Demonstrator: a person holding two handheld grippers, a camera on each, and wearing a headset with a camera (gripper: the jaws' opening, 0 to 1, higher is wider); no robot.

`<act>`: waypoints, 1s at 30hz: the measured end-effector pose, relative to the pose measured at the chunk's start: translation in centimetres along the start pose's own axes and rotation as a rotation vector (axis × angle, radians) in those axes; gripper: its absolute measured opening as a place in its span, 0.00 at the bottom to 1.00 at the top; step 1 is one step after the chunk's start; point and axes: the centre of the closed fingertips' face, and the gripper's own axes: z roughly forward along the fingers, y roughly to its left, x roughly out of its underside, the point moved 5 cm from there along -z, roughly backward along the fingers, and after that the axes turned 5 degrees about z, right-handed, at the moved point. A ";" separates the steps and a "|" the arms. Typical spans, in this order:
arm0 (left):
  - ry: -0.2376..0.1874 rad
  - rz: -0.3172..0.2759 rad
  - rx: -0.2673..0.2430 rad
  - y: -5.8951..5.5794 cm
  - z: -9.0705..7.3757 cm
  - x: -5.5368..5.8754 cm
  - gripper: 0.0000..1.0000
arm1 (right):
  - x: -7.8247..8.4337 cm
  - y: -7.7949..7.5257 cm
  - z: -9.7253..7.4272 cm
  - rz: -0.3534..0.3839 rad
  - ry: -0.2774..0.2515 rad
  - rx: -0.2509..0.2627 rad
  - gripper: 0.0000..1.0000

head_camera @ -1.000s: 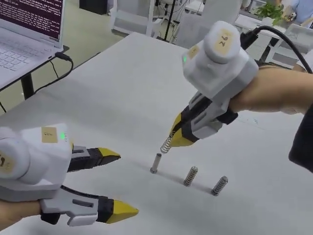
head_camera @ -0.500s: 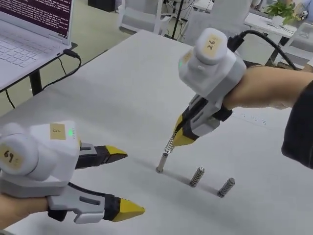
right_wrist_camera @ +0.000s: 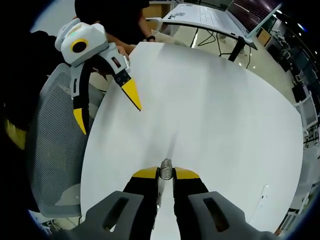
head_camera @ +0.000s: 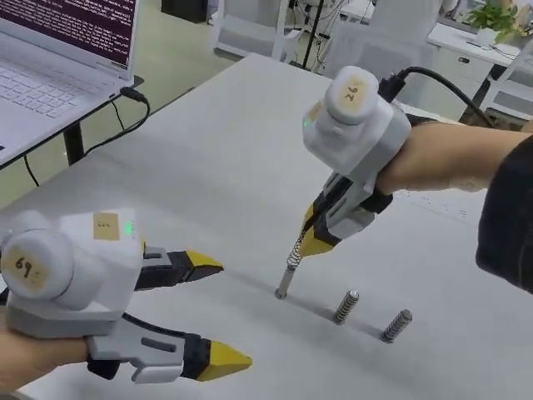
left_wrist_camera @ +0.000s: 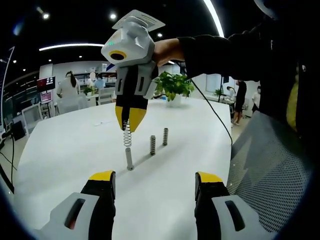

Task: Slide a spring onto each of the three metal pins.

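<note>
The right claw [head_camera: 310, 242] is closed on the upper end of a spring [head_camera: 294, 250] and holds it almost upright, with a small tilt, over the bare pin [head_camera: 284, 283]. The lower end of the spring is at the top of this pin; I cannot tell if it is already around it. The pin stands upright on the white desk [head_camera: 208, 167], well apart from the left edge. It is the left end of a row of three: the middle pin [head_camera: 346, 307] and the right pin [head_camera: 396, 326] each carry a spring around them. The left claw [head_camera: 233, 313] is open and holds nothing. It hangs above the desk near the front edge, its yellow tips pointing toward the row, well apart from the bare pin. A laptop [head_camera: 50, 75] stands on a separate stand beyond the left edge of the desk
</note>
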 end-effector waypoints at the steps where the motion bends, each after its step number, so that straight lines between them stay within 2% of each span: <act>1: 0.001 0.000 0.000 0.0 0.0 0.0 0.60 | 0.0 0.0 0.0 0.001 0.002 0.000 0.08; 7: 0.002 -0.003 0.002 -0.1 0.1 0.1 0.59 | 0.2 -0.6 0.5 -0.006 0.017 -0.001 0.08; 14: 0.002 -0.008 -0.001 -0.1 0.0 0.3 0.59 | 0.2 -0.6 0.9 -0.012 0.029 -0.005 0.08; 30: -0.003 -0.012 -0.003 0.1 -0.2 0.2 0.58 | -0.3 -0.8 0.9 -0.011 0.016 -0.011 0.08</act>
